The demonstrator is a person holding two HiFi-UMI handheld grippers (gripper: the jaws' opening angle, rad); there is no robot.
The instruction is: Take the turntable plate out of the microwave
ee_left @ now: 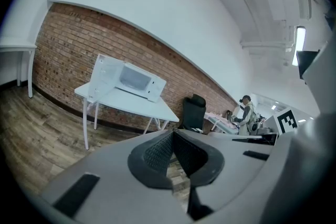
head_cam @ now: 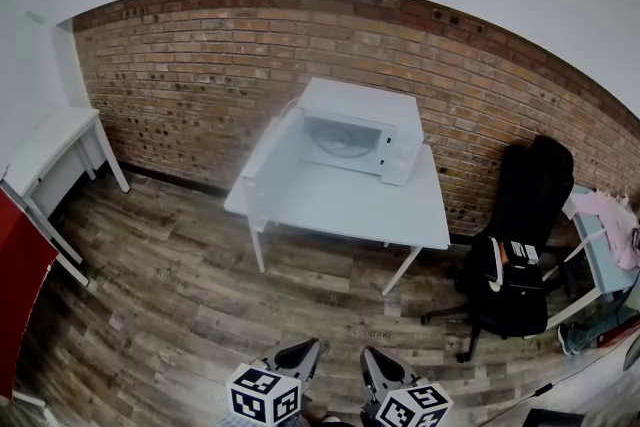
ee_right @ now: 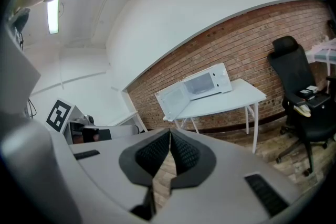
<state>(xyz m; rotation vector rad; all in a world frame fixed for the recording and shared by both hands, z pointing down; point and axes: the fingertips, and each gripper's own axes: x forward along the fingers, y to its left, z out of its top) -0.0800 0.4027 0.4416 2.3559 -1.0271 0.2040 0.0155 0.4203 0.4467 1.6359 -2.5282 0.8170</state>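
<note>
A white microwave (head_cam: 362, 130) stands on a white table (head_cam: 340, 200) against the brick wall, far across the floor from me. Its door (head_cam: 272, 147) hangs open to the left, and the glass turntable plate (head_cam: 340, 143) lies inside the cavity. The microwave (ee_left: 131, 80) also shows small in the left gripper view, and the microwave (ee_right: 202, 84) in the right gripper view, with its door open. My left gripper (head_cam: 305, 353) and right gripper (head_cam: 372, 364) sit at the bottom edge of the head view, both shut and empty. Their jaws meet tip to tip in both gripper views.
A black office chair (head_cam: 515, 245) with items on its seat stands right of the table. A second white table (head_cam: 50, 150) is at the left wall, a red panel (head_cam: 15, 285) beyond it. A person (ee_left: 245, 113) stands far off in the left gripper view. Wooden floor lies between me and the microwave's table.
</note>
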